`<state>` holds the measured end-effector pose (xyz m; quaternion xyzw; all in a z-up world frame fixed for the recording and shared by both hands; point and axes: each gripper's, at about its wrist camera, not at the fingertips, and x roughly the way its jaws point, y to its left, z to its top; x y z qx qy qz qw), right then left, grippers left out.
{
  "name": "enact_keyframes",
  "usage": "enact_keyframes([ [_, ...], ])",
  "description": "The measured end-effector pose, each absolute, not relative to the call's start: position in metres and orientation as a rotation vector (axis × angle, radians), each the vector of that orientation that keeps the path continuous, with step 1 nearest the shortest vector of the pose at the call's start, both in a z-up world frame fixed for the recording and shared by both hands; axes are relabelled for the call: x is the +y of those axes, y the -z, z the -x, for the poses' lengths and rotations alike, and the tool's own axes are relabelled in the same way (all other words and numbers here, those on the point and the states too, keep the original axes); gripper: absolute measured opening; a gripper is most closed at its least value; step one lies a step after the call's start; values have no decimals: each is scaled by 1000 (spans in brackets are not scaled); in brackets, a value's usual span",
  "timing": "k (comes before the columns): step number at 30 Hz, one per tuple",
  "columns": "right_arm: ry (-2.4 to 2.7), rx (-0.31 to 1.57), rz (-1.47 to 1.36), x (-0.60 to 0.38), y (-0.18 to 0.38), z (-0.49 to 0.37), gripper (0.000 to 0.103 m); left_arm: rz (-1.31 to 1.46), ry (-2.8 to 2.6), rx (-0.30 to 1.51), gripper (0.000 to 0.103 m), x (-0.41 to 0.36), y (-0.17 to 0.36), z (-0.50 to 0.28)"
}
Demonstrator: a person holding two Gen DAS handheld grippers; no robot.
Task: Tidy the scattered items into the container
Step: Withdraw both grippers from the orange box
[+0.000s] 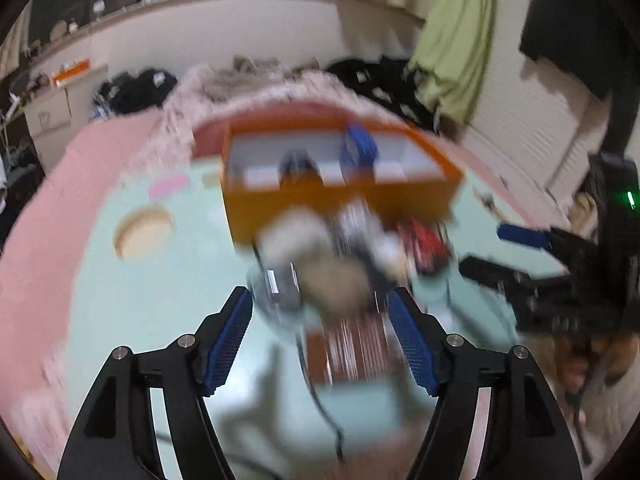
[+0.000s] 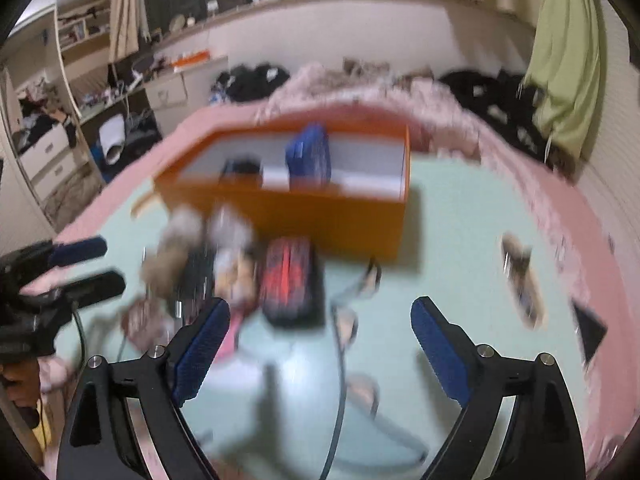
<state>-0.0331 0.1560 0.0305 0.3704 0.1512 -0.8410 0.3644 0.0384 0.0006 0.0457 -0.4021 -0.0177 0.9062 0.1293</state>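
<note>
Both views are motion-blurred. An orange box (image 1: 340, 204) stands on the pale green sheet, with a blue pouch (image 1: 358, 148) and a dark item (image 1: 298, 168) inside; it also shows in the right wrist view (image 2: 320, 216). A heap of scattered items lies in front of it: a beige plush (image 1: 332, 280), a red-and-black pouch (image 1: 424, 244) (image 2: 290, 280) and a striped brown item (image 1: 356, 348). My left gripper (image 1: 320, 312) is open and empty, just short of the heap. My right gripper (image 2: 320, 320) is open and empty, near the red pouch.
A round beige disc (image 1: 144, 232) and a pink item (image 1: 168, 186) lie left of the box. Small items (image 2: 522, 280) and a dark card (image 2: 590, 330) lie at the right. A cable (image 2: 340, 360) runs across the sheet. Pink bedding (image 1: 44, 216) surrounds it.
</note>
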Motion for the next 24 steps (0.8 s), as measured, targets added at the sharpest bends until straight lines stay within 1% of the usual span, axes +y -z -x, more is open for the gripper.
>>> enact_keyframes([
  [3, 2171, 485, -993, 155, -9, 23, 92, 1254, -2639, -9, 71, 5, -20, -53],
  [4, 2197, 521, -959, 156, -5, 18, 98, 1274, -2647, -7, 72, 5, -12, -56],
  [5, 2194, 514, -950, 158, -3, 16, 101, 1231, -2691, 8, 74, 6, -12, -61],
  [6, 2185, 504, -954, 159, -3, 16, 102, 1233, -2721, 5, 80, 5, -11, -62],
  [8, 2183, 506, -955, 160, -2, 17, 102, 1251, -2721, 33, 85, 8, -11, -60],
  [9, 2183, 508, -953, 160, -1, 17, 102, 1251, -2714, 45, 91, 11, -10, -58],
  [11, 2183, 507, -954, 160, -1, 16, 102, 1260, -2678, 70, 100, 16, -9, -56],
  [12, 2183, 507, -953, 160, -1, 16, 102, 1266, -2670, 73, 101, 17, -9, -56],
  [24, 2182, 507, -952, 161, -1, 17, 103, 1259, -2695, 71, 102, 14, -6, -59],
])
